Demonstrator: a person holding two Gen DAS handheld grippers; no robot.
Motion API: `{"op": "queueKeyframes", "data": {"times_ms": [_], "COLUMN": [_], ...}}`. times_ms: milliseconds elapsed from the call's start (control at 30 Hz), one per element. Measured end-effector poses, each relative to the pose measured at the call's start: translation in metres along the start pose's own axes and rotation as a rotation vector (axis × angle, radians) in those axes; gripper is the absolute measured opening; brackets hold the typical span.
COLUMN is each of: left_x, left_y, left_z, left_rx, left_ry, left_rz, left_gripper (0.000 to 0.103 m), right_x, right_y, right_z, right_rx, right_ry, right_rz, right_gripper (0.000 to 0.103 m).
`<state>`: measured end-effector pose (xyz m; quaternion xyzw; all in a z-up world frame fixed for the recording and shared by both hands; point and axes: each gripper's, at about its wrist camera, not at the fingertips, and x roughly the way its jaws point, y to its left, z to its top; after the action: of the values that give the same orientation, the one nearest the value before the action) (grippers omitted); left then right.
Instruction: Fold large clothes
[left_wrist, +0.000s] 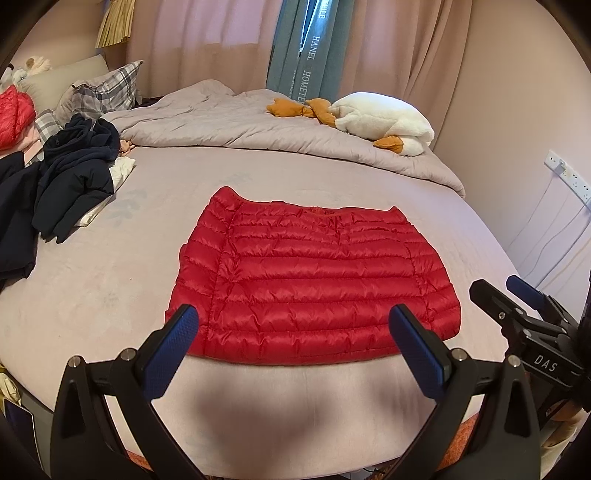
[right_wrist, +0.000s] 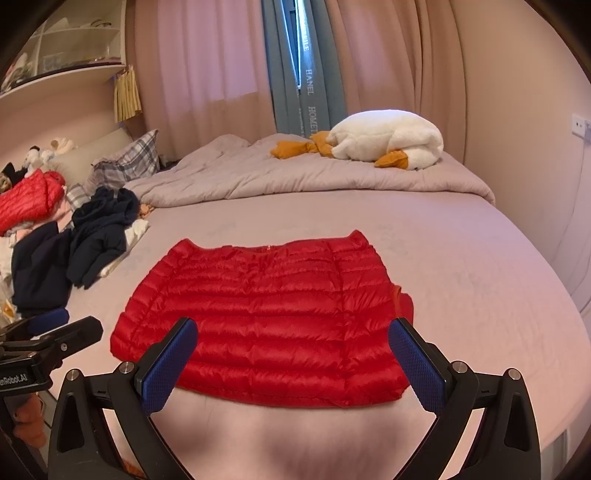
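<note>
A red quilted down jacket (left_wrist: 314, 273) (right_wrist: 264, 317) lies flat on the pinkish bed sheet (left_wrist: 110, 280) (right_wrist: 461, 280), folded into a wide rectangle with its sleeves tucked under. My left gripper (left_wrist: 295, 325) hovers open over the jacket's near hem, nothing between its blue pads. My right gripper (right_wrist: 293, 338) is also open above the near hem, empty. In the left wrist view the right gripper (left_wrist: 517, 295) shows at the right edge; in the right wrist view the left gripper (right_wrist: 55, 328) shows at the left edge.
A heap of dark navy clothes (left_wrist: 70, 173) (right_wrist: 88, 243) lies at the bed's left side, with another red jacket (left_wrist: 14, 114) (right_wrist: 29, 199) behind it. A rumpled grey duvet (left_wrist: 258, 125) and a white plush goose (left_wrist: 384, 122) (right_wrist: 388, 138) occupy the far end. Curtains hang behind.
</note>
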<state>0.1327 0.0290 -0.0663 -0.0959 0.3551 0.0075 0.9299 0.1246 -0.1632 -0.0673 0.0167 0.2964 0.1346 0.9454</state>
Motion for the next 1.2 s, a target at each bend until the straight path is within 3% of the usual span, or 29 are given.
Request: {"op": "queueKeyframes", "data": {"times_ms": [1200], "left_x": [-0.006], "left_y": [0.016], "left_z": [-0.002], "left_rx": [-0.037], "left_ry": [-0.013], "left_rz": [0.024], "left_gripper": [0.103], "right_x": [0.009], "right_y": [0.007], "right_z": [0.001], "right_rx": [-0.017], "right_ry": [0.019], "right_rz": [0.010], "right_gripper": [0.102]}}
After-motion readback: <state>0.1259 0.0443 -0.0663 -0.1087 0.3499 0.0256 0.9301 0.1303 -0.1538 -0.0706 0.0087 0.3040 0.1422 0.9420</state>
